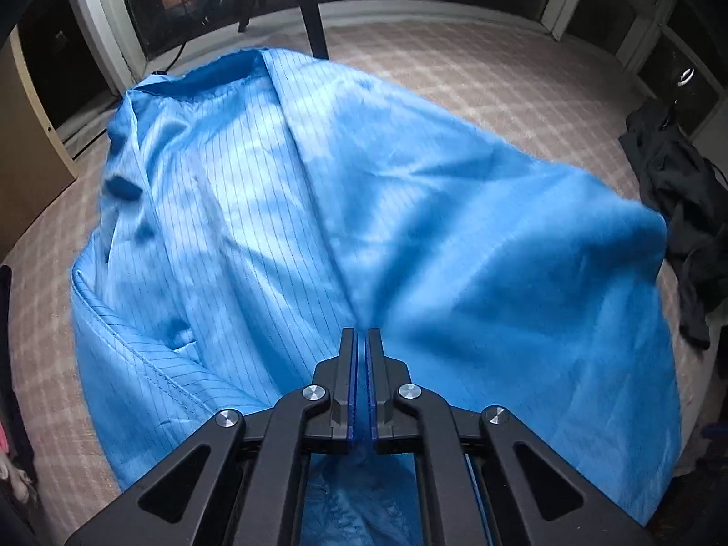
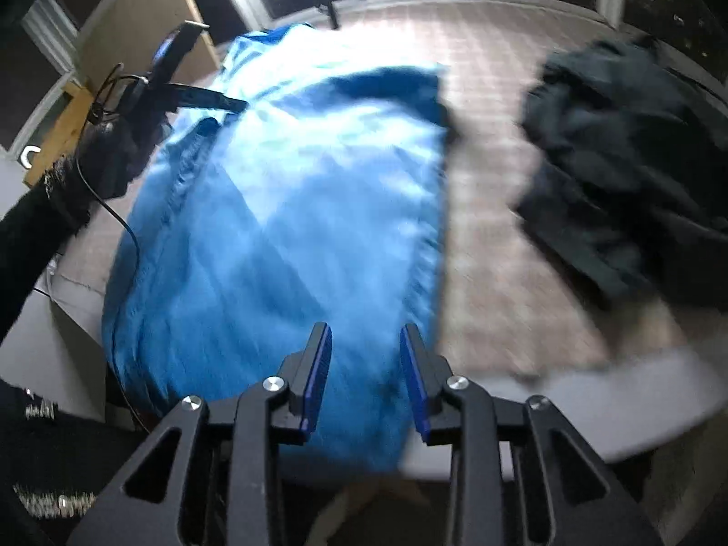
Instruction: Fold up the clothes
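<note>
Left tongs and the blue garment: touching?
Touching. In the left wrist view the left tongs are nearly shut, and a ridge of the blue garment runs straight into the slit between the pads, with cloth also showing below them.

your left gripper (image 1: pixel 361 334) is angled steeply down with the jaws pinched nearly together, a fold of blue cloth (image 1: pixel 318 209) caught right between the pads. your right gripper (image 2: pixel 365 334) also tips down, jaws apart with nothing between them. from the right wrist view your left hand (image 2: pixel 113 145) is gloved, dark sleeve (image 2: pixel 27 245) behind it.
</note>
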`<state>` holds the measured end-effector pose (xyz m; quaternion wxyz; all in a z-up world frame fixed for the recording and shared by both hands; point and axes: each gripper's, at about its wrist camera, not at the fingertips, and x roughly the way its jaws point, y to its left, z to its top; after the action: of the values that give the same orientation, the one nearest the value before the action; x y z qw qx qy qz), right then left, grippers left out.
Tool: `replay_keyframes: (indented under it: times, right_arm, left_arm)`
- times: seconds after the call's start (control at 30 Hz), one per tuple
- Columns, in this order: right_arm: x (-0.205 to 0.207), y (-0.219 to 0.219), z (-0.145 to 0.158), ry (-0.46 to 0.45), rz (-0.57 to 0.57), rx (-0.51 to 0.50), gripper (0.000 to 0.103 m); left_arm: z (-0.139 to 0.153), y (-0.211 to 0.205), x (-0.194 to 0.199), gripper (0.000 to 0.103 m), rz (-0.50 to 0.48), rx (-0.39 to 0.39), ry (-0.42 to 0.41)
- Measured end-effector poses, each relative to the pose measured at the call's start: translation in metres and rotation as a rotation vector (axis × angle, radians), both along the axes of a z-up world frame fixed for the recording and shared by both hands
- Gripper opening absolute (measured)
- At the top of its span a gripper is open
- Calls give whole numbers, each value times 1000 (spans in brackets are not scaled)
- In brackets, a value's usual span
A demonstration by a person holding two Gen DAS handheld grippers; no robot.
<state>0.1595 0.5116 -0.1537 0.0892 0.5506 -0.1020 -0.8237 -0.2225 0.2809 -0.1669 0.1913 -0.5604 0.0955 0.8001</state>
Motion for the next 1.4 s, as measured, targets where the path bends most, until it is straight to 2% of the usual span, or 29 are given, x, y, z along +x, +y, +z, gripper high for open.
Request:
replay_keyframes:
  times: [0.07,0.1,0.17,0.27,0.33,0.43,0.53,0.57,0.63,0.7,0.8,0.83,0.93,1.07,1.17,1.2,1.3,1.4]
  right_arm:
    - [-9,-18,-25,-89,58,22,31]
    - [-11,-26,-36,-132,90,43,31]
    - [-5,-39,-43,-162,147,84,31]
    - [5,-49,-43,-229,224,24,31]
    - [-2,-45,-27,-178,225,57,31]
    - [-43,-12,7,-29,121,23,31]
    - [-110,17,18,97,23,94,31]
    - [-131,22,15,113,21,96,31]
    - [-175,21,4,116,26,88,31]
    - [-213,12,-16,82,58,109,31]
    - [-241,8,-43,8,108,178,30]
    - [-237,14,-44,13,117,188,27]
    - [-228,25,-36,4,104,180,28]
    - [-183,44,6,90,56,16,29]
    - [-111,52,30,159,19,-41,29]
    - [-85,55,32,169,5,-66,29]
    - [-3,53,19,146,-20,-121,30]
    - [44,43,-2,109,-18,-92,35]
  left_arm:
    - [7,-3,4,6,-2,28,5]
    - [15,-6,9,4,5,54,19]
    - [30,-10,22,3,4,123,29]
    - [44,4,67,4,-78,237,-5]
    - [44,20,97,4,-136,250,-10]
    - [33,41,145,4,-201,351,-105]
    - [17,60,185,4,-213,413,-195]
    - [10,65,197,4,-210,419,-216]
    - [2,68,214,4,-193,420,-228]
    - [-7,70,228,4,-177,416,-242]
    - [-17,69,243,4,-148,390,-229]
    - [-21,66,247,4,-131,404,-245]
    - [-28,56,258,3,-77,442,-277]
    - [-22,58,284,4,-104,430,-233]
    - [-18,65,307,4,-150,417,-189]
    - [-18,68,314,7,-164,407,-170]
    - [-19,77,330,8,-180,380,-130]
    - [-11,80,341,8,-159,388,-103]
